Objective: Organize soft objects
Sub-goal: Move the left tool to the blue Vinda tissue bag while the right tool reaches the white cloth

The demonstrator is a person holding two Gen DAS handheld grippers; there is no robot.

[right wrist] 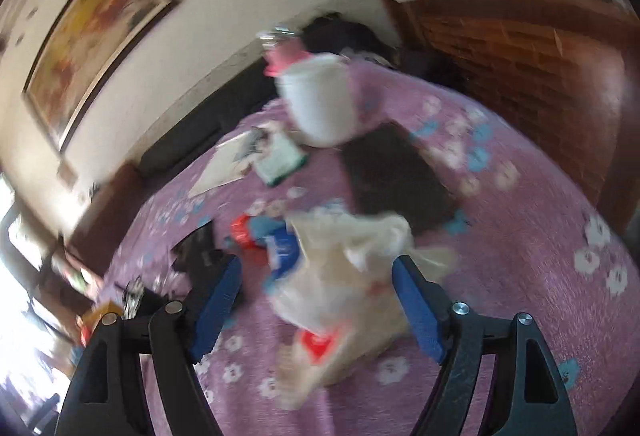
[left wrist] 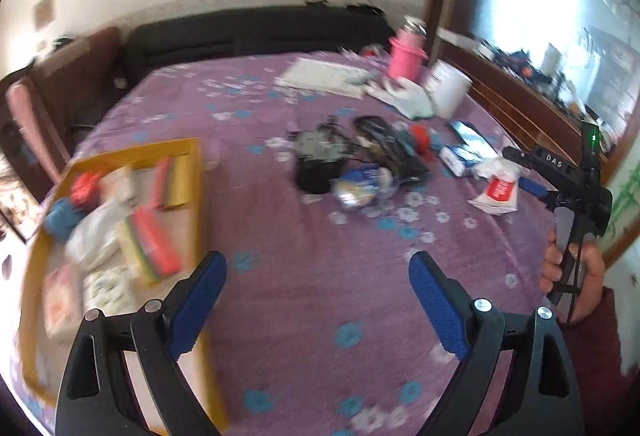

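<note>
A yellow-rimmed tray [left wrist: 192, 171] on the left of the purple bed holds sponges, packets and a blue soft item. My left gripper [left wrist: 318, 272] is open and empty above the bedspread, just right of the tray. My right gripper [right wrist: 318, 276] is open, with a white plastic packet with a red label [right wrist: 344, 288] lying between its fingers on the bed; the jaws do not touch it. The same packet [left wrist: 498, 187] and the right gripper [left wrist: 560, 175] show at the right in the left wrist view. Both views are blurred.
A pile of black items [left wrist: 320, 155], a blue-and-white packet [left wrist: 360, 187], a red-and-blue item [right wrist: 256, 232] and blue boxes [left wrist: 464, 147] lie mid-bed. A white tub [right wrist: 324, 99], a pink cup [left wrist: 406, 51] and papers [left wrist: 324, 73] sit further back. A wooden sill [right wrist: 520, 47] borders the right.
</note>
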